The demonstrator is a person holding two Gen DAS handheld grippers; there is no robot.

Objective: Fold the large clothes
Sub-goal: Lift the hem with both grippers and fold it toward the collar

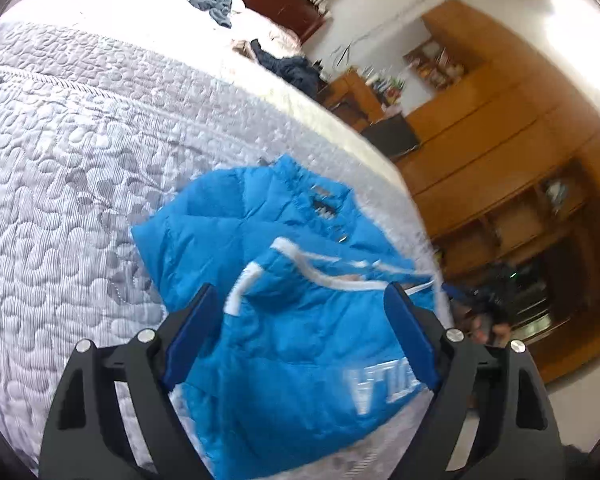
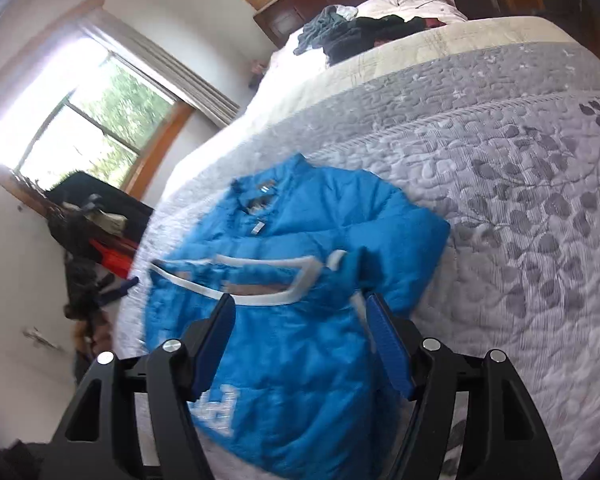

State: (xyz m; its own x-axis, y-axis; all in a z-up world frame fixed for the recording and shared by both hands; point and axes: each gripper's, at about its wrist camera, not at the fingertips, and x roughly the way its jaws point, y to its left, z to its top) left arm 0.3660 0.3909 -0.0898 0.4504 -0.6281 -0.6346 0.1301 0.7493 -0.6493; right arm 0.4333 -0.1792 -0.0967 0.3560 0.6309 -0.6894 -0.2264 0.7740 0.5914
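Both tools, left [image 1: 300, 332] and right [image 2: 300, 332], hover with jaws apart above the puffy blue quilted jacket [image 1: 284, 352] on the grey quilted bed [image 1: 60, 184]; grip thick seams squarely, fold evenly.

The left tool [image 1: 302, 304] and right tool [image 2: 300, 312] look alike: matte black cut-out linkage arms, round silver pivot screws, and flat blue pads [image 1: 188, 340] lining each finger.

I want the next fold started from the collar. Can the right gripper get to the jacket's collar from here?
Probably yes: the right gripper is open above the jacket, and nothing lies between it and the collar.
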